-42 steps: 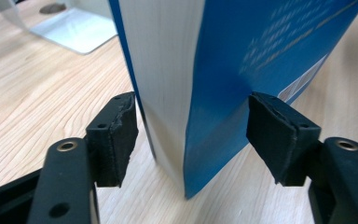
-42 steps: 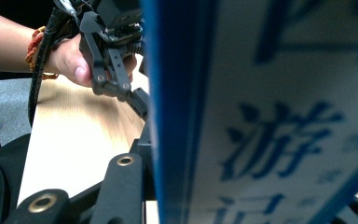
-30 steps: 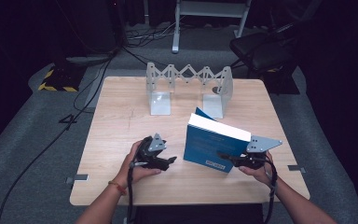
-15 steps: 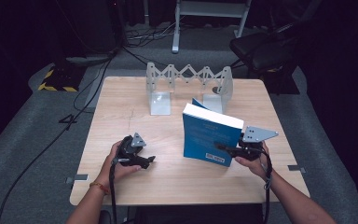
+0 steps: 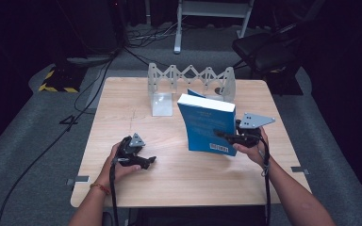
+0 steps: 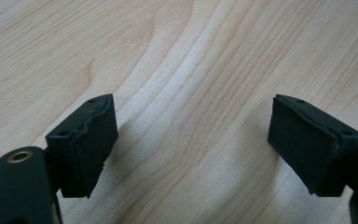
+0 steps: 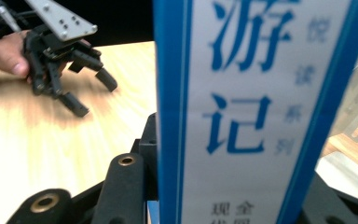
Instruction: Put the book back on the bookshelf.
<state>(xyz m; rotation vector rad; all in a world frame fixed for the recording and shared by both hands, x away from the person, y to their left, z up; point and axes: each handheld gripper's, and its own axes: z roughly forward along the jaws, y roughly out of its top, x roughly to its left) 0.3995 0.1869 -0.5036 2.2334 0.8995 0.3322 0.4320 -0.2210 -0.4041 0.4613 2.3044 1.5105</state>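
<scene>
Blue book [image 5: 206, 123] upright over the right half of the surface [image 5: 122, 113], spine [image 7: 242, 107] turned toward the near edge, clamped across that spine by the right hand-held gripper [image 5: 232, 137] and kept vertical, likely so as to slide between the plates of the rack behind. Seen close in the right gripper view as a white spine with blue characters, pinched between both black jaws. Just behind, toward the far edge, a grey accordion book rack [image 5: 188, 84] standing stretched out, its slots facing the book, presumably the destination. Off toward the near left corner, the left hand-held gripper [image 5: 143, 161] low over bare wood, jaws spread wide and just now opening further, nothing between the pads [image 6: 86, 144], apparently released and parked clear of the book's path.
</scene>
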